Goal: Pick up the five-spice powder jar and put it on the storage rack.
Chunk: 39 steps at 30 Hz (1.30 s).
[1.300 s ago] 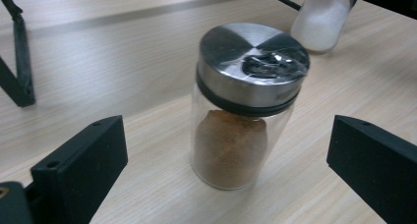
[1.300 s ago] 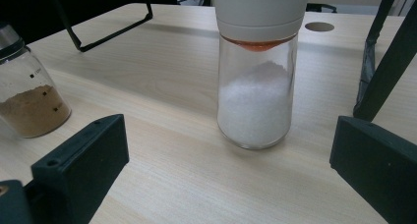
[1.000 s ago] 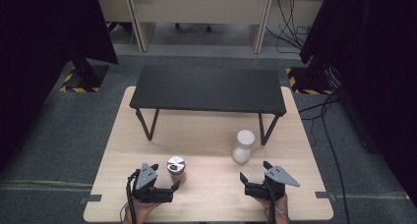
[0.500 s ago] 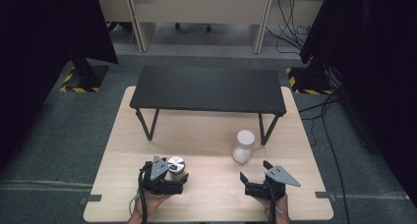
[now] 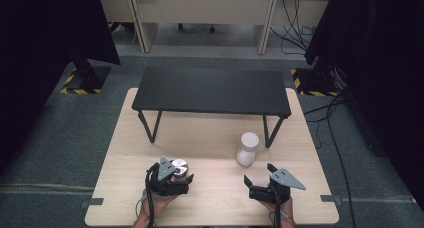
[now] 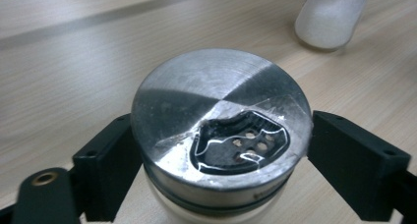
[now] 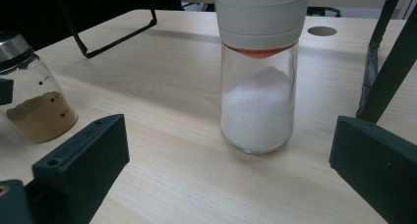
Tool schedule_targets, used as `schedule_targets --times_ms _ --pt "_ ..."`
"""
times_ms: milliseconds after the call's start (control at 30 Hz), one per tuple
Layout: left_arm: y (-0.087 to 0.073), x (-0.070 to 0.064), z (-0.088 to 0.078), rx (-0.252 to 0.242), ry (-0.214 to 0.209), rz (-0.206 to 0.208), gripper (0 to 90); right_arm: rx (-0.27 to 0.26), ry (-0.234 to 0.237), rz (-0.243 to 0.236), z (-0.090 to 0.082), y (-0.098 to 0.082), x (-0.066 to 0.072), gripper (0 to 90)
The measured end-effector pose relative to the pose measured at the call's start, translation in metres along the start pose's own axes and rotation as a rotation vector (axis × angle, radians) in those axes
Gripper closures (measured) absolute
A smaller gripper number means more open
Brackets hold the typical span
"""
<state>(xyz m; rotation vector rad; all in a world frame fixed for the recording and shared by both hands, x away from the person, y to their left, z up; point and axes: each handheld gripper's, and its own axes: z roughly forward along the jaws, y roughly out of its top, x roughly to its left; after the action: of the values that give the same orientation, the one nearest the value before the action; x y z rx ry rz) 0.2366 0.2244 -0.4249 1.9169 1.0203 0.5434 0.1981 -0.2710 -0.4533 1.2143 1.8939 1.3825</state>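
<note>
Close the left hand-held gripper (image 6: pixel 216 184), jaws open on both sides of the jar (image 6: pixel 221 130) standing on the surface (image 5: pixel 210 138), evenly below its metal lid, keeping the empty, wide-open right hand-held gripper (image 7: pixel 221 184) before the salt bottle (image 7: pixel 258 86).

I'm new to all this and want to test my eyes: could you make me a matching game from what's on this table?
Things:
1. glass jar with a round metal lid
2. glass bottle with a white cap
3. low black bench-like stand
4. right gripper

States:
A. holds white grains
B. stands across the far part of the wooden table
C. holds brown powder
D. jaws apart, gripping nothing

Pairs: 1-C, 2-A, 3-B, 4-D
</note>
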Motion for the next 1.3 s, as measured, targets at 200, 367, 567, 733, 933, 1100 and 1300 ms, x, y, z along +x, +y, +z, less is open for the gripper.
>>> schedule_targets --times_ms 200,367,567,733,933,1100,1300 --pt "-0.001 0.003 0.001 -0.009 0.000 -0.007 22.1 0.002 0.003 -0.001 0.000 0.000 0.000 1.5" --pt "-0.004 0.006 0.000 -0.017 -0.001 -0.010 29.9 0.003 0.004 -0.001 0.001 0.000 0.000 1.5" --pt "-0.005 0.007 0.000 -0.021 -0.004 -0.003 30.3 0.005 0.004 -0.001 0.001 0.000 0.000 1.6" --pt "-0.007 0.007 0.000 -0.029 -0.003 0.004 30.7 0.005 0.005 -0.002 0.001 0.001 0.000 1.7" --pt "-0.008 0.009 0.000 -0.035 -0.013 0.005 30.9 0.004 0.004 -0.002 0.001 0.000 0.000 1.7" --pt "-0.004 0.007 -0.001 -0.033 -0.031 0.021 31.0 0.002 0.004 0.000 0.000 0.000 -0.001 1.7" --pt "0.011 0.008 -0.007 -0.055 -0.044 0.025 31.1 -0.001 0.003 0.001 0.000 0.000 -0.001 1.8"
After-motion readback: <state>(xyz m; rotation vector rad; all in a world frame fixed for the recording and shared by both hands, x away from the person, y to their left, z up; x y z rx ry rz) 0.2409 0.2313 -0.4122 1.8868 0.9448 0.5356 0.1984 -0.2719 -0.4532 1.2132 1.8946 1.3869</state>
